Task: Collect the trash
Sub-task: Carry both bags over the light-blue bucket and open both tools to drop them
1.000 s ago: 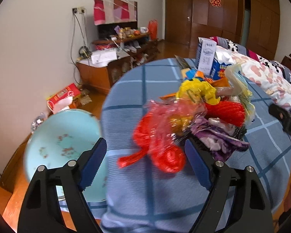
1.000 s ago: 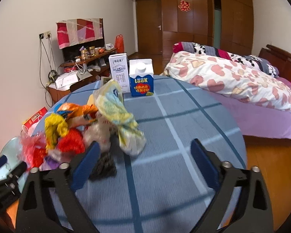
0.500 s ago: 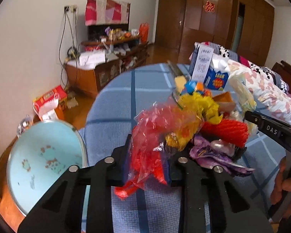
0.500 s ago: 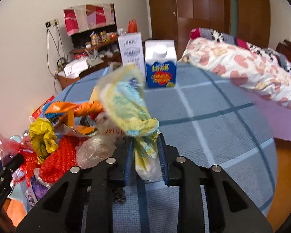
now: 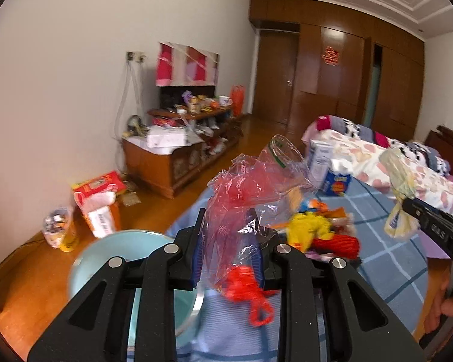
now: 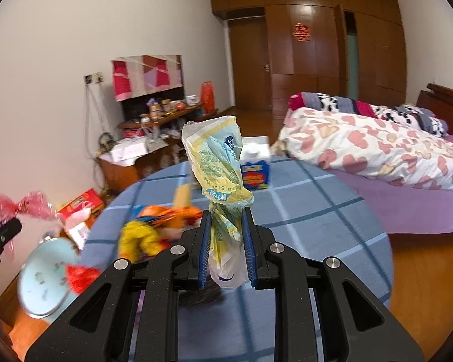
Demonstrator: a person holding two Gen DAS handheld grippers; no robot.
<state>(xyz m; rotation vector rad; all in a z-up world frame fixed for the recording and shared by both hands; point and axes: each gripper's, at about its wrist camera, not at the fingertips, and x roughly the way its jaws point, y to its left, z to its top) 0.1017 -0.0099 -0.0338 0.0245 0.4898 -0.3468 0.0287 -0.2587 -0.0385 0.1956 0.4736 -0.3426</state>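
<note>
A crumpled red plastic bag (image 5: 238, 199) sits clamped in the left gripper (image 5: 228, 259), lifted above the table's (image 5: 386, 259) left edge, while the right gripper (image 6: 225, 241) pinches a yellow wrapper (image 6: 219, 163) over the near edge. Both loads likely belong in the pale blue basin (image 5: 111, 259) below; firm grips should prevent spills.

Blue checked tablecloth (image 6: 302, 211), yellow-and-pale-blue printed bag (image 6: 223, 166), translucent red bag (image 5: 241, 199), heart-patterned quilt (image 6: 371, 147)

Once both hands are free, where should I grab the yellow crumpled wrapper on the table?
Pinch the yellow wrapper by its bunched upper folds, coming from above: it is crumpled into a raised lump, and the red net crowds its right side.
</note>
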